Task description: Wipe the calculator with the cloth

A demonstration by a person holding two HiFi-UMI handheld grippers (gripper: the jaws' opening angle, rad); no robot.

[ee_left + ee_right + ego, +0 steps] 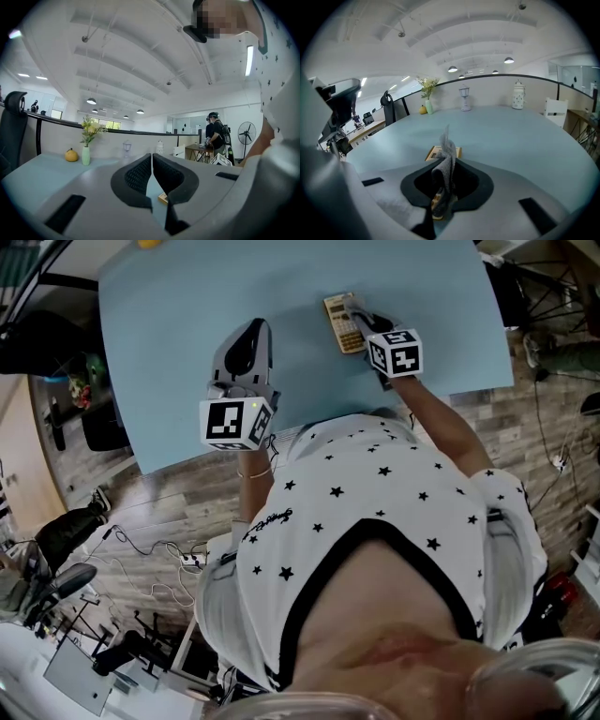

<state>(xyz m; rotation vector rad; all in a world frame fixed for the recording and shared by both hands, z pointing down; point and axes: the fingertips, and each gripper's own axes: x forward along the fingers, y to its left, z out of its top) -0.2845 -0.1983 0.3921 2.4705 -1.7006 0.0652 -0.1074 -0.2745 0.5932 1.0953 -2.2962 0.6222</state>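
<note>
R claw (446, 163) is clamped on a grey cloth (448, 149), which is bunched up btwn the jaws & pokes out past the tips. Directly under the cloth lies the calculator (341, 322), its far end showing beyond the tips. L claw (151, 161) sits well off to R claw's left, jaws pressed together w/ nothing btwn them, low over the blue table (178, 343). Far ahead of L claw, at the table's far edge: a vase of flowers (86, 149) & a small orange thing (71, 155) just beside it.
</note>
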